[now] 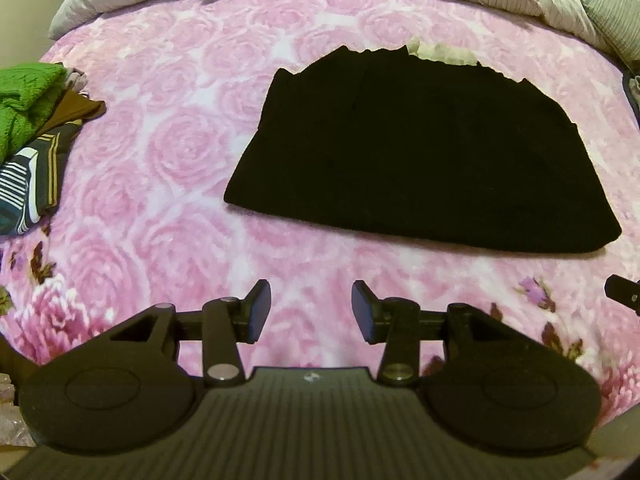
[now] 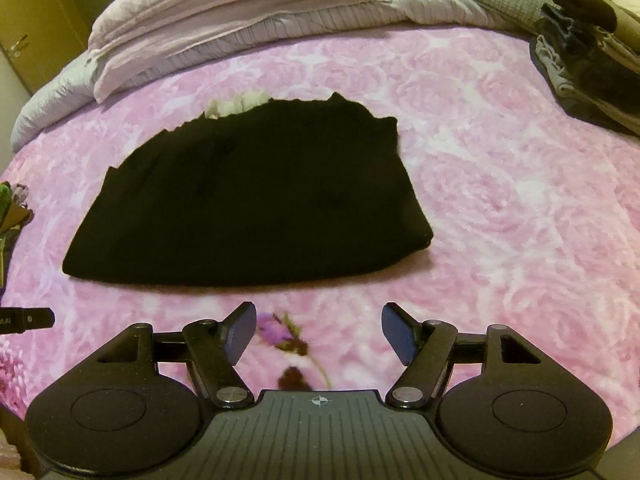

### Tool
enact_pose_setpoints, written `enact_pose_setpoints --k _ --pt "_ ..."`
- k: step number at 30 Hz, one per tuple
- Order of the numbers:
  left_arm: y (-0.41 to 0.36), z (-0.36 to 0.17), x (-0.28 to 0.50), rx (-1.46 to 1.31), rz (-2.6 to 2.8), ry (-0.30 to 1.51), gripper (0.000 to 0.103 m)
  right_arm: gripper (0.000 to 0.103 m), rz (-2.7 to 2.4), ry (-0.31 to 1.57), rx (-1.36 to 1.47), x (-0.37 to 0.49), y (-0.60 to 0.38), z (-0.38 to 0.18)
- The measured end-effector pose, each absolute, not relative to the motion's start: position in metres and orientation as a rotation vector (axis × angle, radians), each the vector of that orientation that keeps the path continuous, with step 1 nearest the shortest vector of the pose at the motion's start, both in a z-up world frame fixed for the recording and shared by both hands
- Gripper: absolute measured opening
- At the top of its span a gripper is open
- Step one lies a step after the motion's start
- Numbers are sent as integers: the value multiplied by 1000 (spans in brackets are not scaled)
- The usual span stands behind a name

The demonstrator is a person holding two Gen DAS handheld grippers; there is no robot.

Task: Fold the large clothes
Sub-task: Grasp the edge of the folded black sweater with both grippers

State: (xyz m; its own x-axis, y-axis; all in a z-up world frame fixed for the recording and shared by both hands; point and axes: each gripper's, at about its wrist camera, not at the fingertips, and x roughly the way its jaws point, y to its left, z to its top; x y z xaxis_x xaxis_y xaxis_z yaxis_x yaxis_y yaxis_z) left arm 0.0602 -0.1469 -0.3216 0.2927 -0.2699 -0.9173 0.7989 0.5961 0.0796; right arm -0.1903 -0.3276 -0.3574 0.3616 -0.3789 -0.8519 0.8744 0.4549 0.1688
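Both hand-held grippers gape empty; only left view shows green towel (image 1: pixel 24 100), right perhaps folded stack (image 2: pixel 592 60).

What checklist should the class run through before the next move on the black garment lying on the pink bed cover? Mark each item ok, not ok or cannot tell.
1. Left tool open with nothing between its pads: ok.
2. Right tool open and empty: ok.
3. Black garment lies flat and folded on the pink bed cover, free of both tools: ok.
4. Far edge neat: not ok, it is jagged, with pale fabric peeking out behind it.
5. Number of layers in the fold: cannot tell, too dark.
6. Clothes pile clear of the garment: ok.
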Motion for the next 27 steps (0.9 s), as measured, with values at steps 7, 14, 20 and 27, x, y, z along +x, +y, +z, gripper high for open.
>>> enact_pose_setpoints --k 7,14,20,27 --pt "-115 -325 84 283 -808 1140 40 66 -883 686 877 -227 -339 -372" --pt "-80 -385 158 -213 -696 1299 40 66 -885 384 1241 -281 -383 -426" --pt "-90 -434 198 -472 -627 1340 45 66 -928 207 1396 -289 -415 -469" --pt "-114 -452 221 -431 -701 1303 9 5 -991 165 1336 -272 -428 -476"
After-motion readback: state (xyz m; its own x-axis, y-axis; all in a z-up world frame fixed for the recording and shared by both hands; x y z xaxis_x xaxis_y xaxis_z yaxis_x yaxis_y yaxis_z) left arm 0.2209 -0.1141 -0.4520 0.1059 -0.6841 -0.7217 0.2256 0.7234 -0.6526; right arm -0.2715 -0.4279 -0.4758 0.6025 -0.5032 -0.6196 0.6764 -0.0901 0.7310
